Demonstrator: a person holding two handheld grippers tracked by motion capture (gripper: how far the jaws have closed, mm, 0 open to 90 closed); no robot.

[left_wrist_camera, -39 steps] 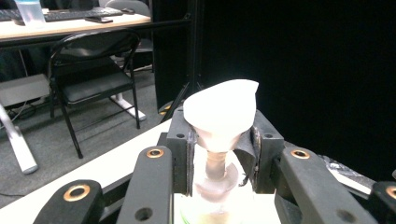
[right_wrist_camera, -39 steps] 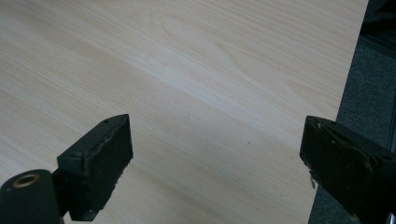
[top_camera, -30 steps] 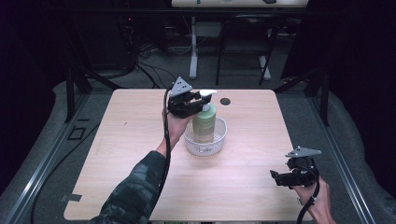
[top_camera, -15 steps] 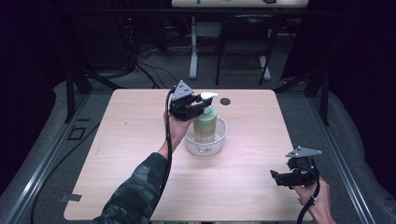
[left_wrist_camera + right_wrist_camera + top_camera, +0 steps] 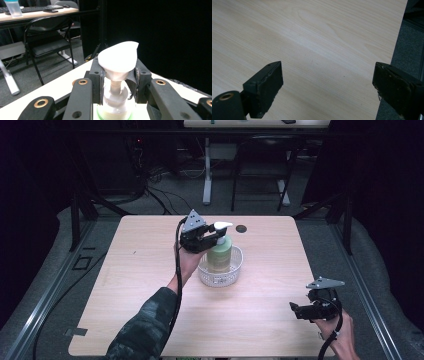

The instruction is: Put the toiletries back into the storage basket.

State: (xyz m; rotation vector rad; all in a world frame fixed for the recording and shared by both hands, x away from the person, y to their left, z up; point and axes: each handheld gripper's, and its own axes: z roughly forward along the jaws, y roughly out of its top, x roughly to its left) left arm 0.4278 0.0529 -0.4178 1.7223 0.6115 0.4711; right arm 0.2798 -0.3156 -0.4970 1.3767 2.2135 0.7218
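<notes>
Pale green soap fills the pump bottle [image 5: 220, 254], which stands in a white basket [image 5: 235, 270] mid-table, slightly toward the far side. The left gripper [image 5: 202, 239] has its jaws closed on the bottle's neck just under the white pump head [image 5: 118, 58], so this looks like a lift or placement; either calls for a straight vertical move clear of the rim. The right gripper [image 5: 310, 310] waits near the table's [image 5: 130, 285] right corner, jaws wide, empty. The bottle's base is hidden by the basket.
</notes>
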